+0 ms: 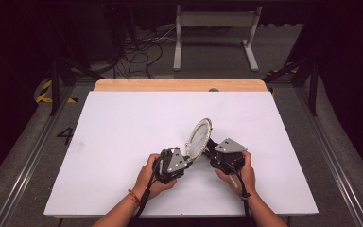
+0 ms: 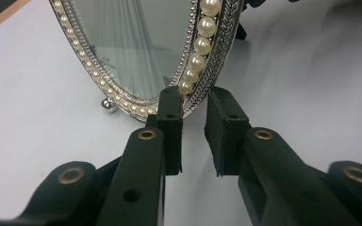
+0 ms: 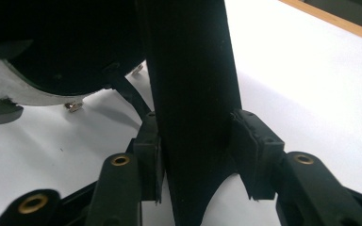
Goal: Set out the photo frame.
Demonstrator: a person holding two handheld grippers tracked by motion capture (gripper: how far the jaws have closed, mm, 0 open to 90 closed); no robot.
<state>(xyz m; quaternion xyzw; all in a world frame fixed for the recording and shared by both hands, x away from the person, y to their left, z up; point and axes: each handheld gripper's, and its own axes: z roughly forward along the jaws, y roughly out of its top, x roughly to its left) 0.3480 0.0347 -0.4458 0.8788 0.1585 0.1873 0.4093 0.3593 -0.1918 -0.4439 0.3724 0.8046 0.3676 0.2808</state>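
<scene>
While the oval mirror is standing tilted on the white table, near the person's edge of it, both grippers are meeting at it. The left gripper is lying just left of the mirror's lower end, and in the left gripper view its jaws are sitting on either side of the pearl-trimmed rim, one pad in front of the glass and one behind the frame; whether they are pressing on it I cannot tell. The right gripper is sitting just right of the mirror, behind it. In the right gripper view its jaws are clamping the mirror's black back stand, a pad touching each side.
</scene>
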